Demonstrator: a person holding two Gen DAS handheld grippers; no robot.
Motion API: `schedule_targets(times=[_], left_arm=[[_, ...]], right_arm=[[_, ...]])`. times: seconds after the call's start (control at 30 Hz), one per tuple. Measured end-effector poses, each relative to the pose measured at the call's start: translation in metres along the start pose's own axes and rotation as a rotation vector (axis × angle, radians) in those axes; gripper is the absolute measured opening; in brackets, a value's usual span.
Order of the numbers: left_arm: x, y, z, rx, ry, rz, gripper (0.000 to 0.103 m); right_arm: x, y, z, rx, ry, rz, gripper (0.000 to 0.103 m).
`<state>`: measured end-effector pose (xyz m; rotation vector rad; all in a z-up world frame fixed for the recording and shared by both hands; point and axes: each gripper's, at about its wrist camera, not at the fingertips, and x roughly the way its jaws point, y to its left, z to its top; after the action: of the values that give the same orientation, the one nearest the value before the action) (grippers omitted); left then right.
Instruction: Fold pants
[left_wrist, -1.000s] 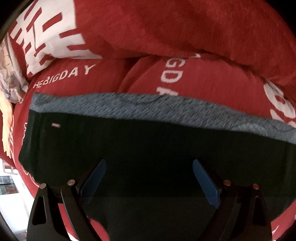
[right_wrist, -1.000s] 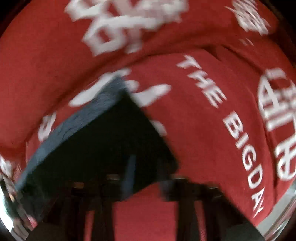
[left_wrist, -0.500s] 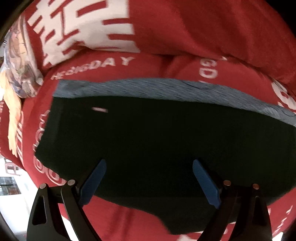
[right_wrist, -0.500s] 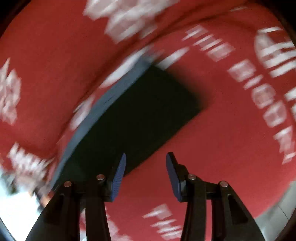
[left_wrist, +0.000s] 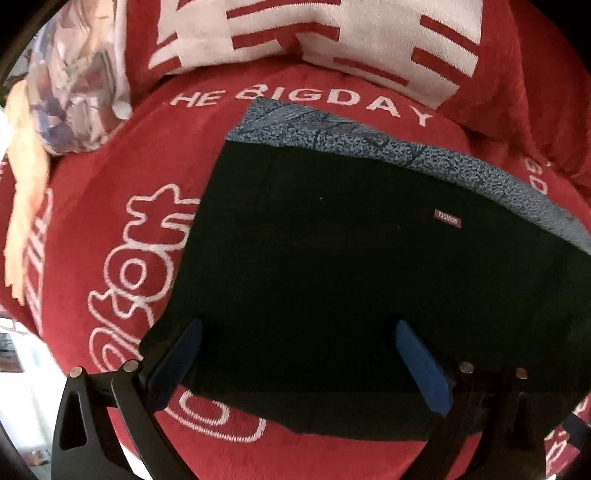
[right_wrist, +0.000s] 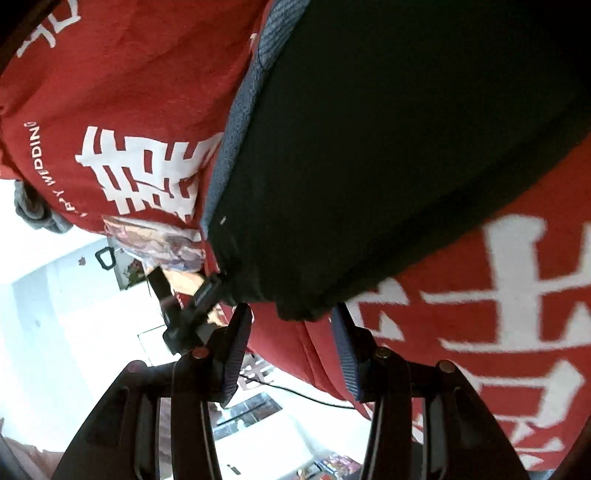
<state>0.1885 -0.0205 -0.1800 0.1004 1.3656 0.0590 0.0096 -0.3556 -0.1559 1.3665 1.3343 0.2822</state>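
Pants (left_wrist: 369, 266) folded flat on red blanket (left_wrist: 110, 221), waistband at 12 o'clock. Left gripper (left_wrist: 299, 354) just widened, empty above. Right gripper (right_wrist: 291, 347) half-open, seemingly empty.

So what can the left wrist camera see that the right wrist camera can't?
Only the left view shows the small pink label on the pants and the words THE BIGDAY on the blanket. Only the right view shows the bright white room beyond the blanket's edge. Both show the dark pants with their grey waistband, the red blanket, and an open claw.
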Motion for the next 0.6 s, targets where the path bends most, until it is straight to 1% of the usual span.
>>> schedule_targets(times=[0.1,0.17,0.27,0.3,0.33,0.37,0.4,0.43,0.5,0.57,0.6], left_arm=[[0.002,0.003,0.002,0.014,-0.007,-0.031,0.103],[0.003,0.005,0.003,0.02,-0.015,-0.046,0.103],[0.005,0.007,0.003,0.033,-0.031,-0.06,0.103],[0.005,0.009,0.003,0.044,-0.038,-0.068,0.103],[0.007,0.015,0.005,0.05,-0.039,-0.074,0.103],[0.007,0.016,0.004,0.053,-0.035,-0.08,0.103],[0.008,0.019,0.006,0.054,-0.028,-0.085,0.103],[0.009,0.02,0.007,0.057,-0.024,-0.088,0.103],[0.01,0.023,0.008,0.065,-0.028,-0.094,0.103],[0.011,0.024,0.008,0.08,-0.04,-0.09,0.103],[0.007,0.017,0.004,0.083,-0.044,-0.087,0.103]], right_arm=[[0.002,0.008,0.005,-0.002,0.0,-0.006,0.049],[0.006,0.007,0.008,-0.001,0.007,-0.027,0.049],[0.008,0.005,0.009,0.0,0.013,-0.035,0.049],[0.01,0.008,0.011,-0.001,0.015,-0.047,0.047],[0.011,0.011,0.013,-0.007,0.014,-0.069,0.025],[0.011,0.018,0.015,-0.03,0.003,-0.118,0.01],[0.009,0.025,0.017,-0.049,-0.004,-0.135,0.009],[0.006,0.034,0.017,-0.075,-0.022,-0.132,0.009],[0.0,0.049,0.009,-0.145,-0.041,-0.166,0.009],[0.0,0.044,-0.001,-0.154,-0.044,-0.209,0.008],[0.003,0.038,-0.005,-0.143,-0.037,-0.23,0.006]])
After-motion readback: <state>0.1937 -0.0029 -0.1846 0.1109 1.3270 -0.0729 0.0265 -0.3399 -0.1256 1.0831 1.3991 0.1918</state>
